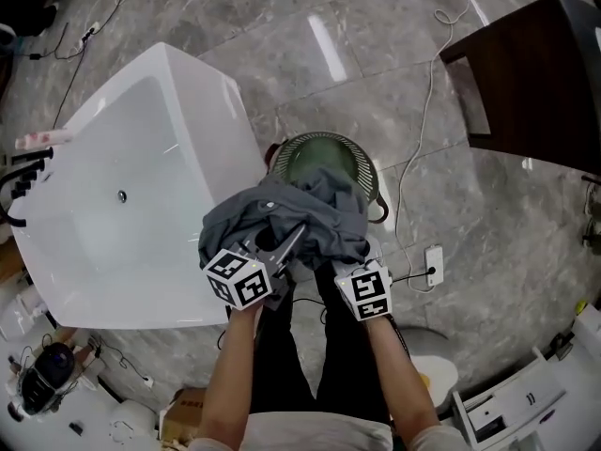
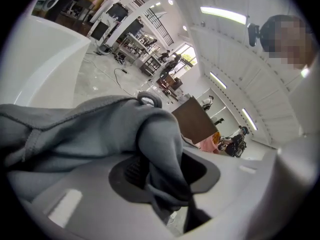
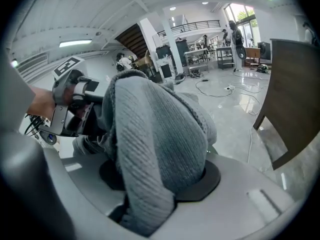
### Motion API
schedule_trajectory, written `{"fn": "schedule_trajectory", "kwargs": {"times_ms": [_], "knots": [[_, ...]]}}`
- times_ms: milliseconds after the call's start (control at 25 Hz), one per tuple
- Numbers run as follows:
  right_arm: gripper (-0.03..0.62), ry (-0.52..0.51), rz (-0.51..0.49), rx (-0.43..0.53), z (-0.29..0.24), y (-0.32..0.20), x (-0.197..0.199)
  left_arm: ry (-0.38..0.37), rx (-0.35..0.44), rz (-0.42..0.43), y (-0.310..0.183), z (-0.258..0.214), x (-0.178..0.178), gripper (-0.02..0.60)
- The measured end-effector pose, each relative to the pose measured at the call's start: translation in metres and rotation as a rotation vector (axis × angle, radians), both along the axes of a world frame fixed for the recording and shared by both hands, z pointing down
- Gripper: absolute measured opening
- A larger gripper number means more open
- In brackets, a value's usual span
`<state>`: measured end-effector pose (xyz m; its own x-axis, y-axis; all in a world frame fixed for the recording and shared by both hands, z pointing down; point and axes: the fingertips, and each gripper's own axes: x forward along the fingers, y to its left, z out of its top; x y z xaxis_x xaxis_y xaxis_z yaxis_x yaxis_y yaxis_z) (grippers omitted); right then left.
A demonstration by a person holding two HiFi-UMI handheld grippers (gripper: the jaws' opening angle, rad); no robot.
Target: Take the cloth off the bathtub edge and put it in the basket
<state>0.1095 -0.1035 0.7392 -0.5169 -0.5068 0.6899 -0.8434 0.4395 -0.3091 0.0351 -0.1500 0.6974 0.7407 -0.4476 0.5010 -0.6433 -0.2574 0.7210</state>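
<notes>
Your left gripper (image 1: 285, 245) is clenched on a fold of the crumpled grey fabric cloth (image 1: 282, 216). Your right gripper (image 1: 350, 263) is clamped on a thick ribbed fold of the same cloth. You hold the bundle bunched between the two, and its far part covers the near rim of the round green basket (image 1: 324, 150) on the grey marble floor (image 1: 376, 92). Its left edge overlaps the right side of the white bathtub (image 1: 141, 177); whether they touch is unclear. A dark wooden cabinet (image 1: 549, 73) stands far right.
</notes>
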Motion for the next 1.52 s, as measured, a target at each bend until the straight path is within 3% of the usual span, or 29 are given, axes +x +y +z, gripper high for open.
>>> {"fn": "schedule_trajectory", "kwargs": {"times_ms": [560,1040,1520], "knots": [[0.190,0.020,0.099,-0.122,0.065,-0.022,0.052,-0.082,-0.087,0.057,-0.018,0.051,0.048,0.176],[0.179,0.007,0.095,-0.252,0.117,-0.024,0.030,-0.196,-0.161,0.068,-0.021,0.095,0.025,0.170],[0.184,0.035,0.126,-0.328,0.148,-0.020,0.027,-0.224,-0.192,0.023,-0.016,0.125,0.015,0.176]]}}
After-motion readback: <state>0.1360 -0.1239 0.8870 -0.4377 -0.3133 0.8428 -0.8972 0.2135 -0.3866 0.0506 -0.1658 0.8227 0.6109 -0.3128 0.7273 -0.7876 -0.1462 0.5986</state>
